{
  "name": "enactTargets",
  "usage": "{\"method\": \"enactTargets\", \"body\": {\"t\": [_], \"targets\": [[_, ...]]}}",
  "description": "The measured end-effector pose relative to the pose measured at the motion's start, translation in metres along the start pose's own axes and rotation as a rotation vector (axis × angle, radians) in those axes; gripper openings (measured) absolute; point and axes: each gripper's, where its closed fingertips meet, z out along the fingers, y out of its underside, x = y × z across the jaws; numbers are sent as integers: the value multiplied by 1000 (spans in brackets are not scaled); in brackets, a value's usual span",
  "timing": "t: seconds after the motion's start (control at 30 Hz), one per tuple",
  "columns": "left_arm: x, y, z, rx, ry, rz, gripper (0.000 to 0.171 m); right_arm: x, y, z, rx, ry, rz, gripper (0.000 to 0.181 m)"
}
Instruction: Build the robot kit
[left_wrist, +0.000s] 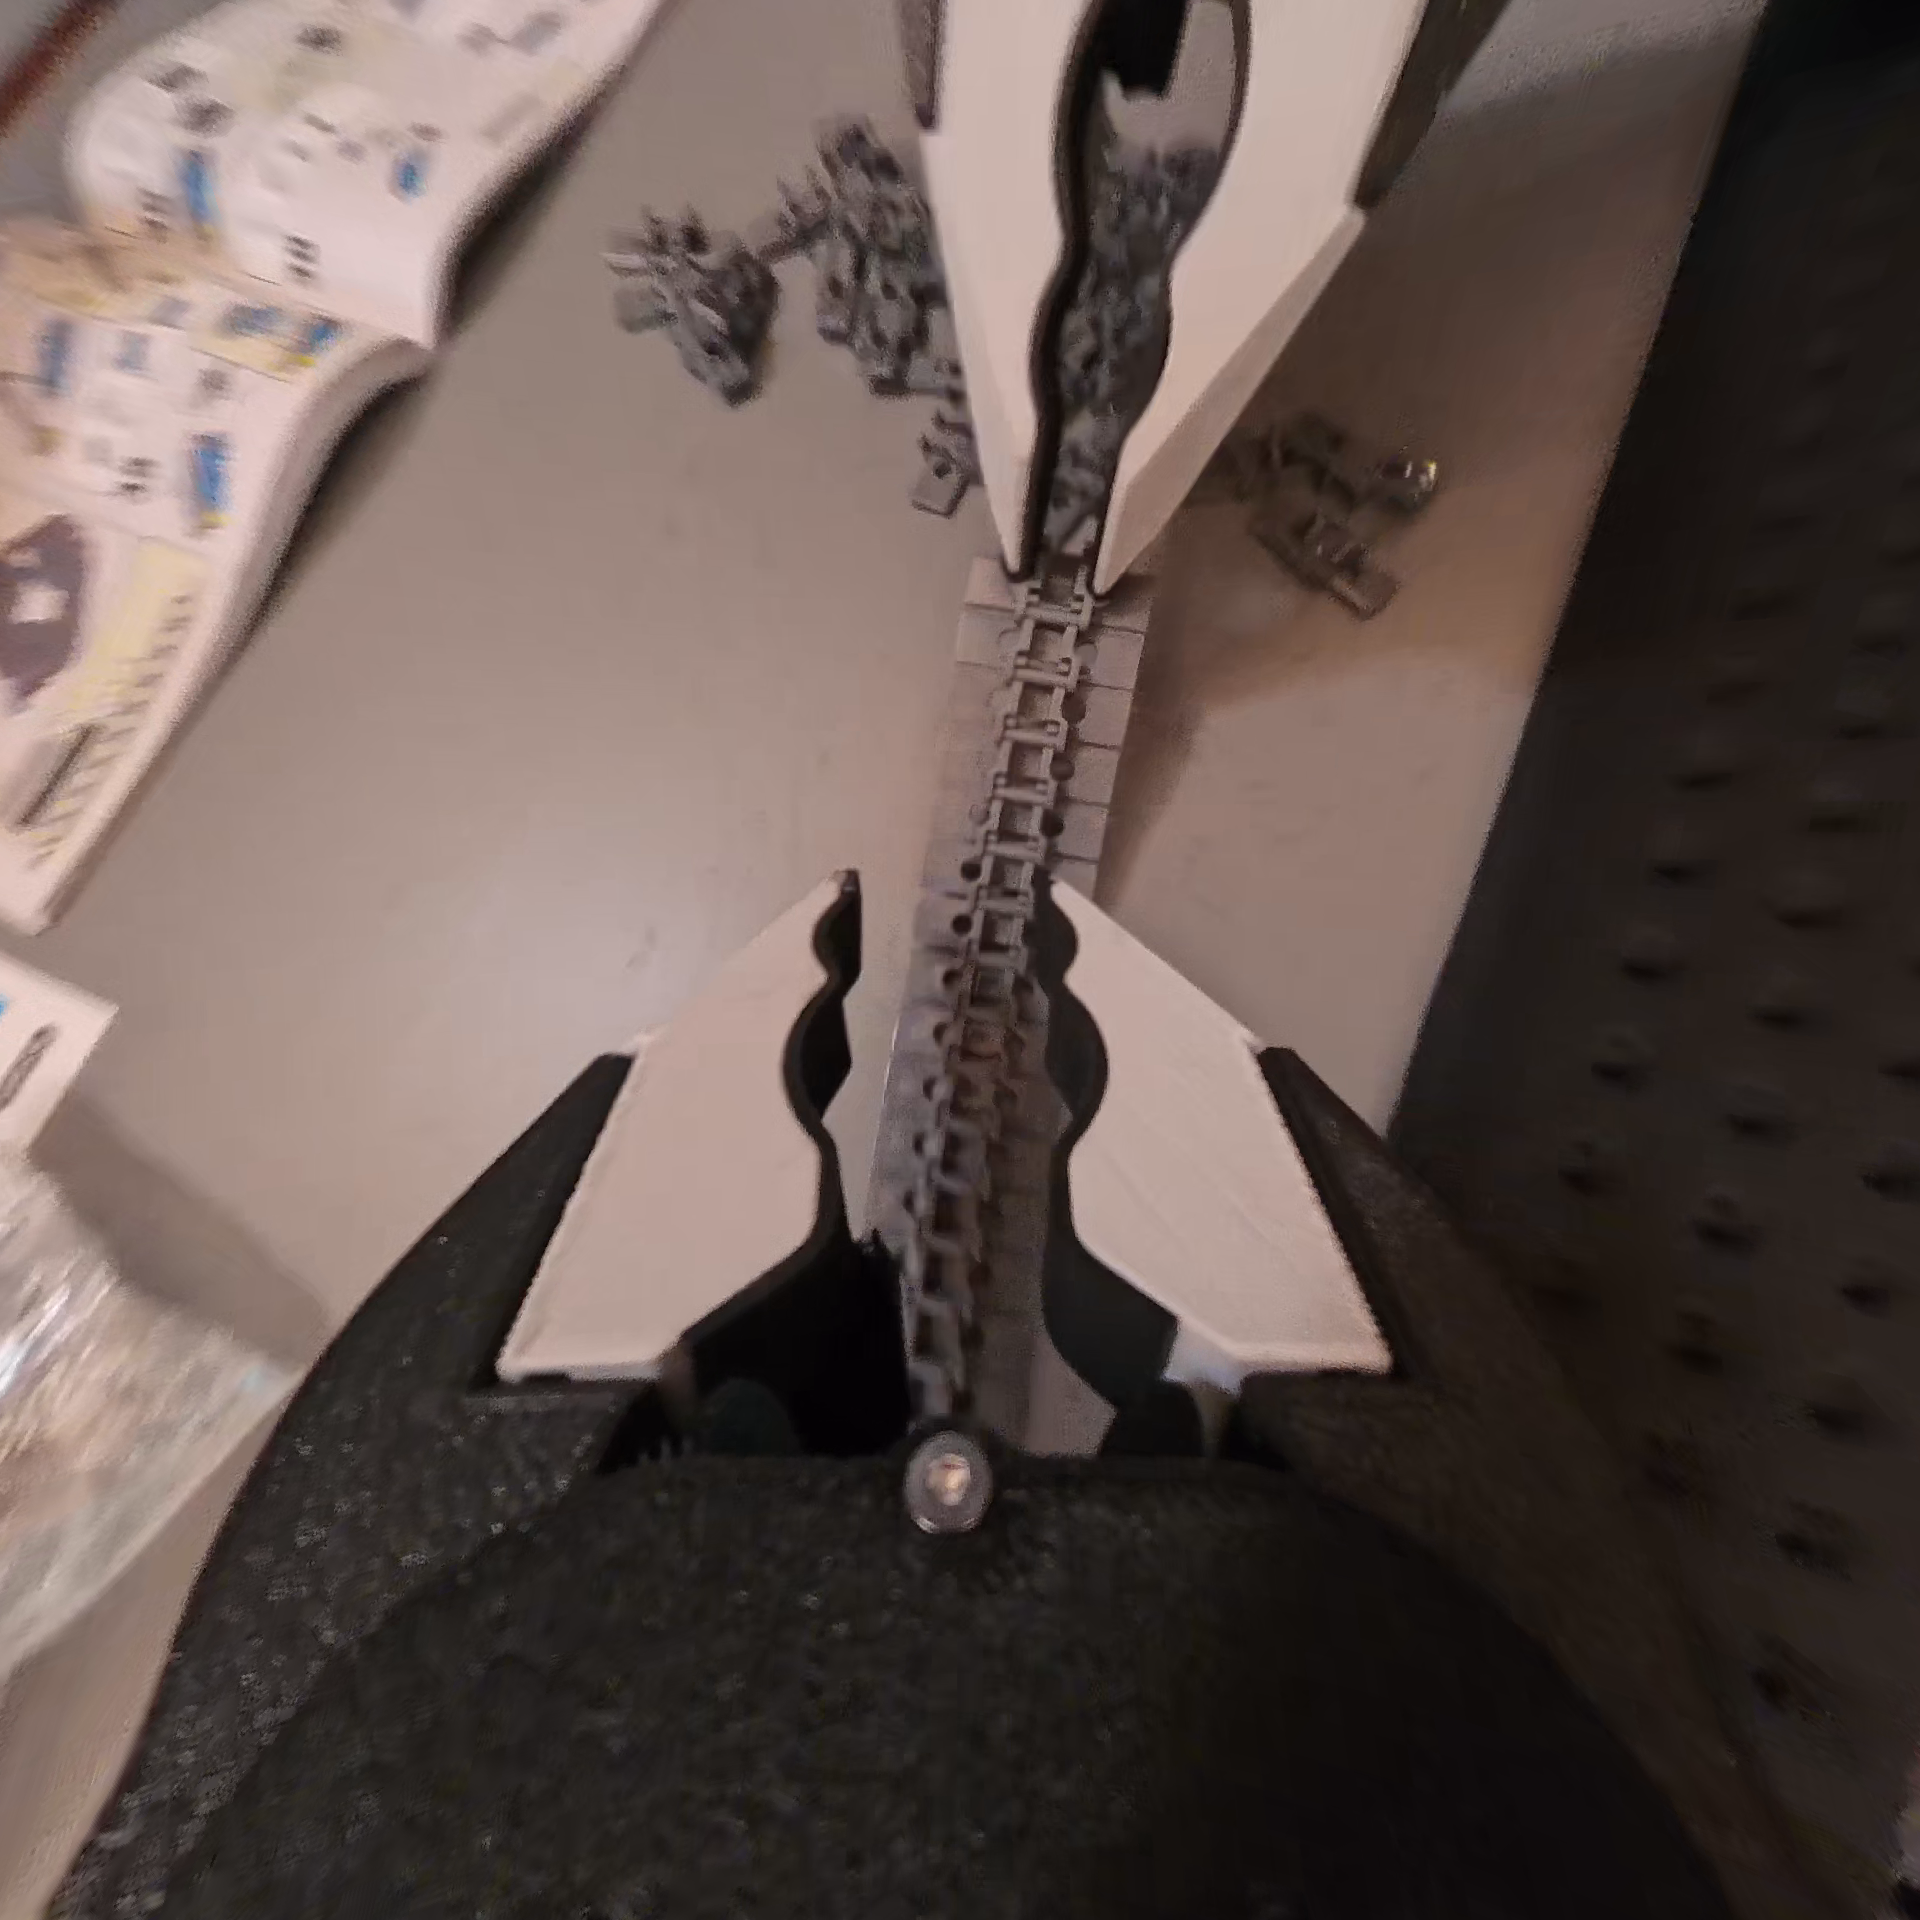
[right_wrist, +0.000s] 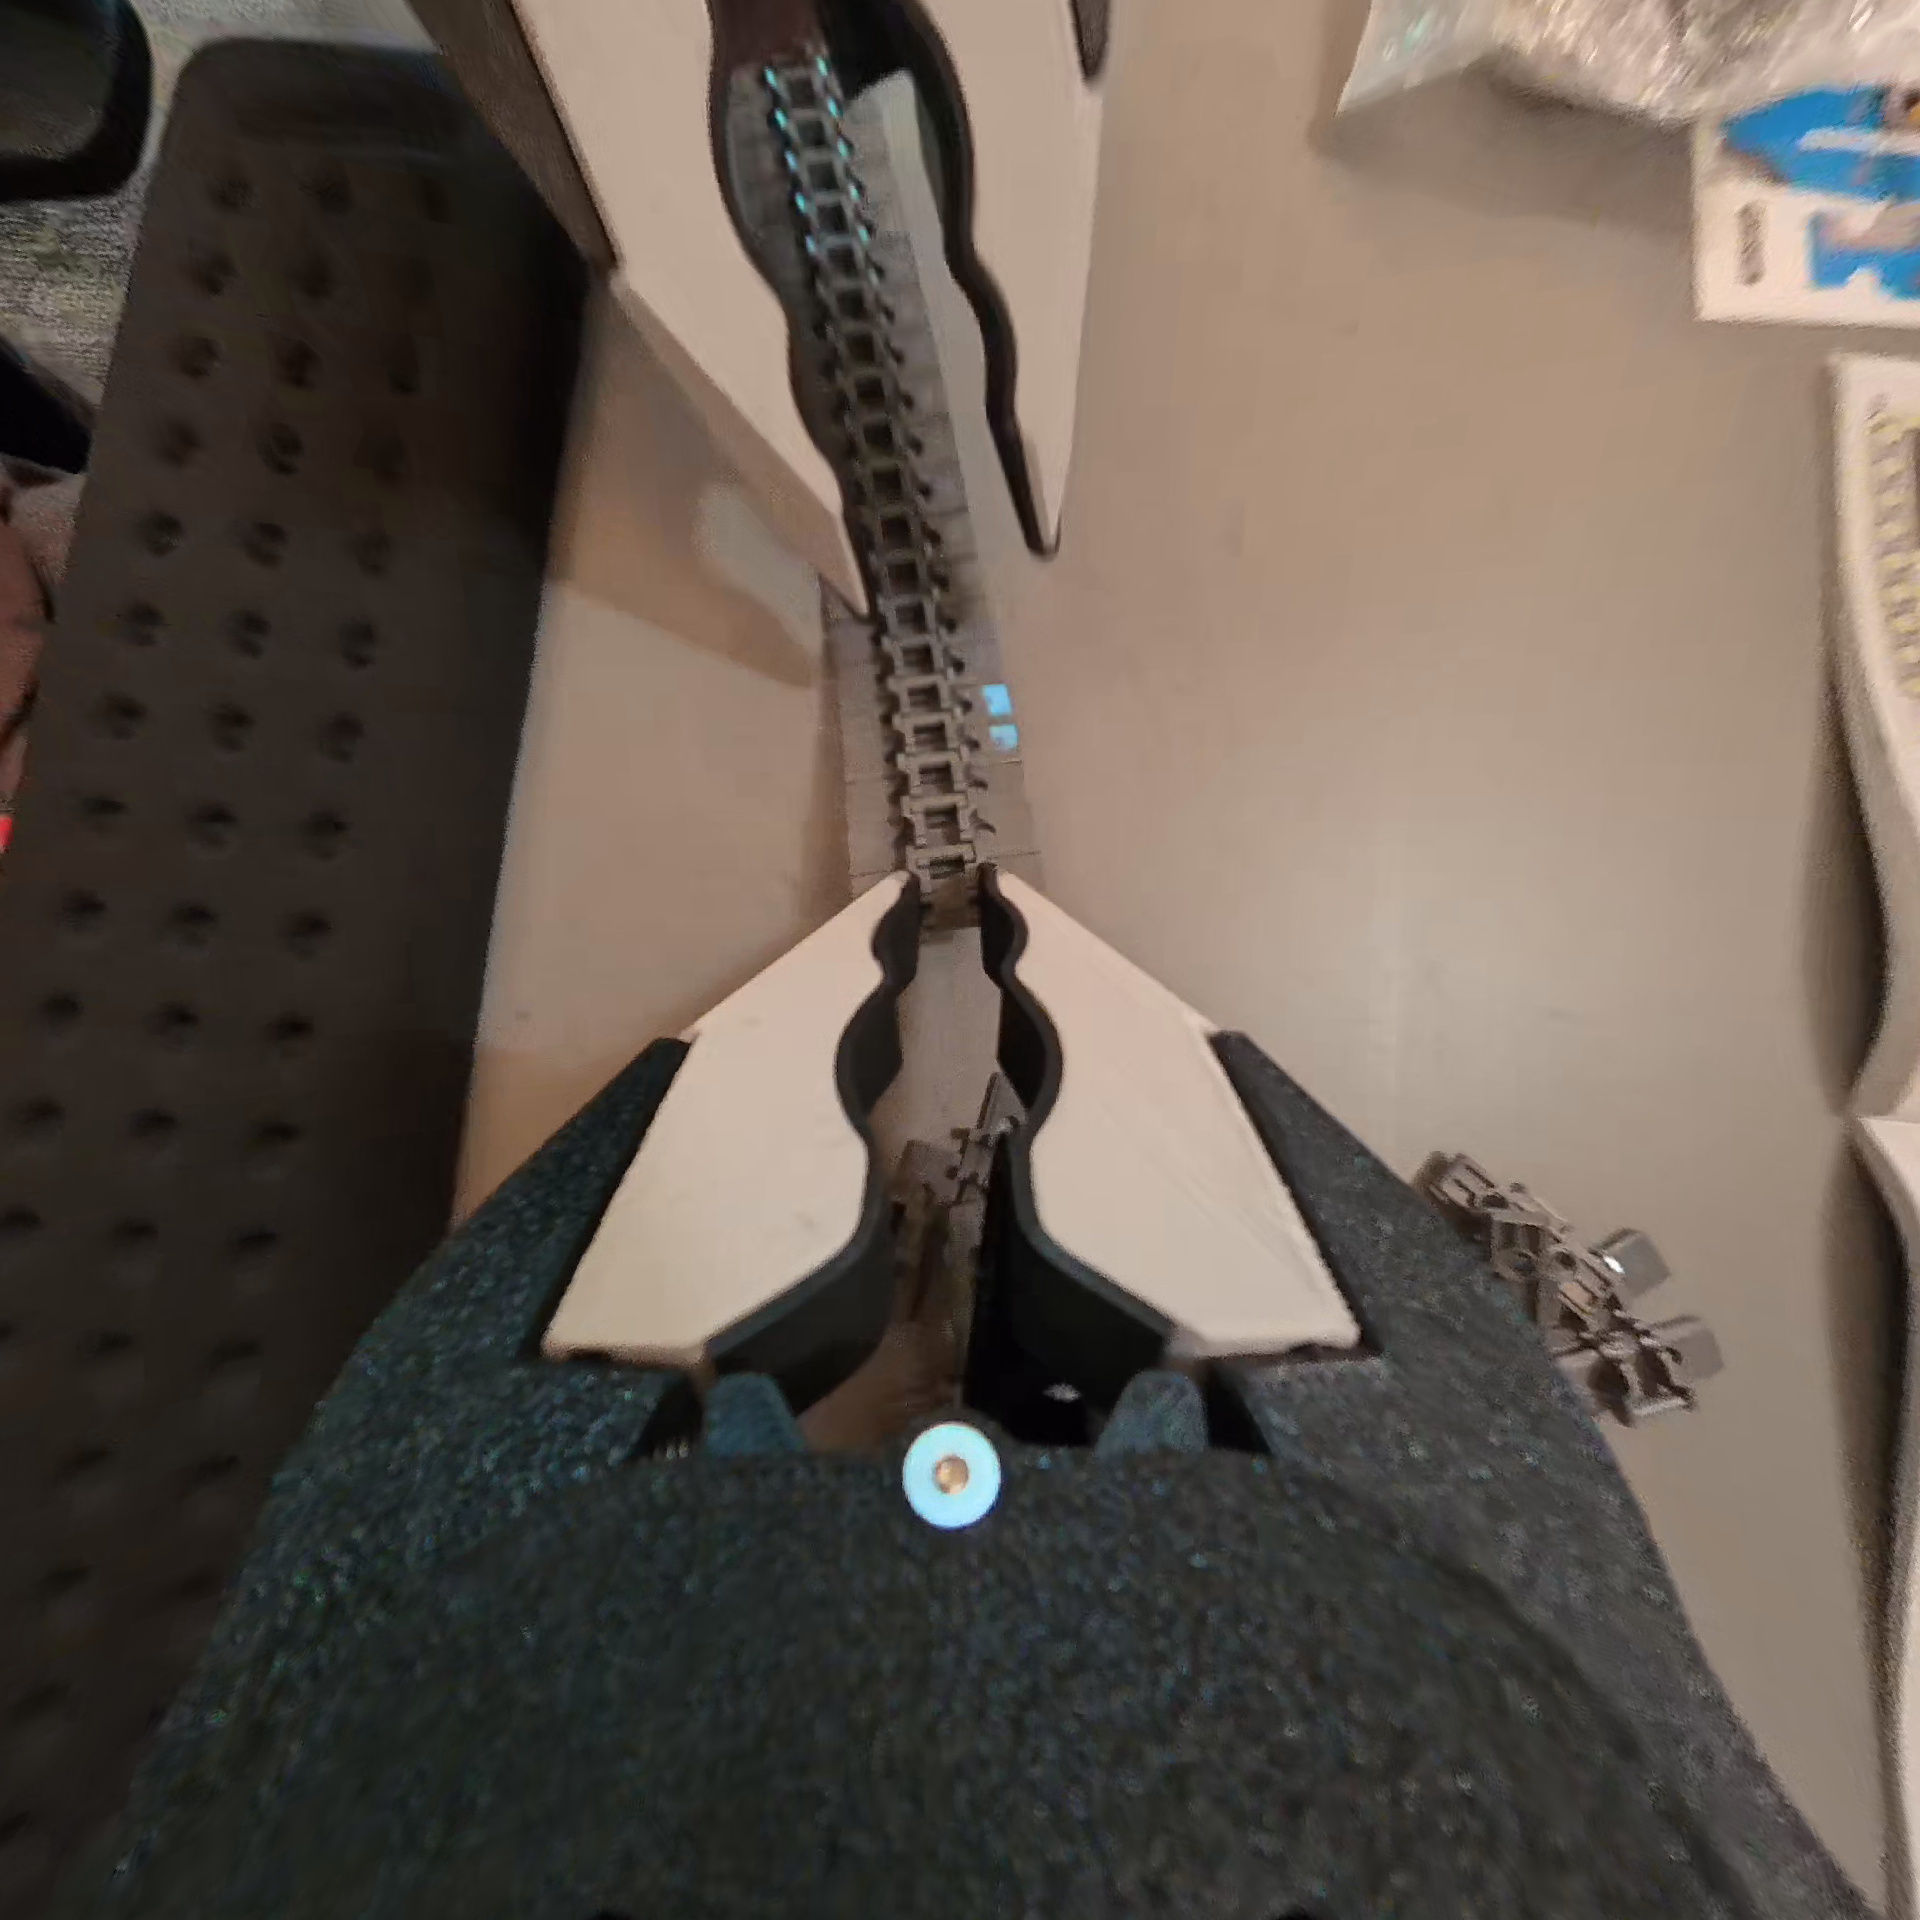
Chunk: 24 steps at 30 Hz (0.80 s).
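A grey linked chain (left_wrist: 1023, 748) stretches taut above the beige surface (left_wrist: 582, 727). The right tool (right_wrist: 948, 883) pinches one end; the left tool (left_wrist: 951, 894), jaws spread, surrounds the other. Loose links (left_wrist: 790, 270) lie nearby.

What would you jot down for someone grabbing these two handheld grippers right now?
Right gripper: shut on one end of the grey link chain.
Left gripper: fingers apart with the chain running between them; whether it grips is unclear.
The chain runs straight from one gripper to the other, over the beige table.
Loose link clusters and an open booklet lie on the table.
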Motion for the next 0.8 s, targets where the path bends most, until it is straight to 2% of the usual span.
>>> {"method": "enactTargets", "body": {"t": [0.1, 0.2, 0.3, 0.37, 0.4, 0.53, 0.7, 0.8], "targets": [[1, 1, -41, 71, -79, -70, 33, -1, 9, 3, -57, 40, -48, 11], [-3, 32, -78, 53, -242, -154, 31, 3, 28, 16, -166, 82, -84, 11], [-12, 74, -119, 74, -491, -377, 27, 6, 11, 8, -85, 133, -102, 11], [-16, 108, -151, 131, -709, -585, 27, 13, 2, 0, -5, 182, -54, 20], [-10, 119, -161, 175, -758, -641, 27, 17, 1, -3, 31, 206, -3, 22], [20, 140, -188, 292, -846, -733, 27, 27, 7, -20, 181, 380, 148, 20], [33, 144, -195, 325, -866, -711, 27, 8, 6, -38, 301, 536, 201, 18], [31, 140, -194, 346, -866, -686, 28, -11, 2, -40, 361, 522, 229, 19]]}}
